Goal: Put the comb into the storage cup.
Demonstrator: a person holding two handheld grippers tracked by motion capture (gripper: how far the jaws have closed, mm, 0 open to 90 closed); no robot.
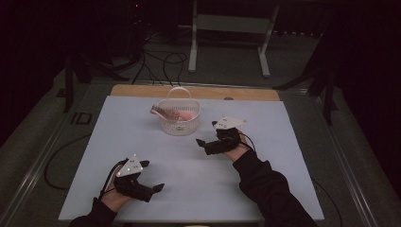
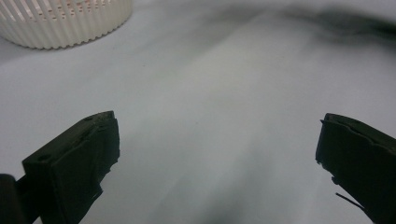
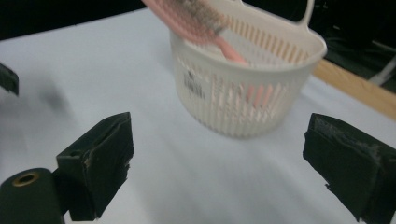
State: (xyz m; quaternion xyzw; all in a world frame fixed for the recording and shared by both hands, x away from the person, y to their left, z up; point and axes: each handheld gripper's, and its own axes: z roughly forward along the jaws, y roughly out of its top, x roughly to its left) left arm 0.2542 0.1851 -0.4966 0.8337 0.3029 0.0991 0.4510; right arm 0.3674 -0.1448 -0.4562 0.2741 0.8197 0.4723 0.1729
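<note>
A white slotted basket [image 1: 178,124] with a hoop handle stands at the back middle of the white table cover [image 1: 123,142]. A pink hairbrush [image 1: 163,112] lies in it, its bristle head sticking out over the left rim. In the right gripper view the basket [image 3: 247,88] and brush [image 3: 196,18] sit just ahead. My right gripper [image 1: 207,133] is open to the right of the basket, apart from it; its jaws [image 3: 217,140] hold nothing. My left gripper [image 1: 152,176] is open near the front left edge, its jaws [image 2: 217,135] over bare cover, with the basket [image 2: 65,21] far off.
A wooden table edge [image 1: 142,90] shows behind the white cover. Beyond it stand a white metal frame [image 1: 193,47] and black cables [image 1: 161,64] on the floor. Dark tripod legs [image 1: 326,90] flank the table. The left gripper's jaw tip [image 3: 8,78] shows at the right gripper view's left edge.
</note>
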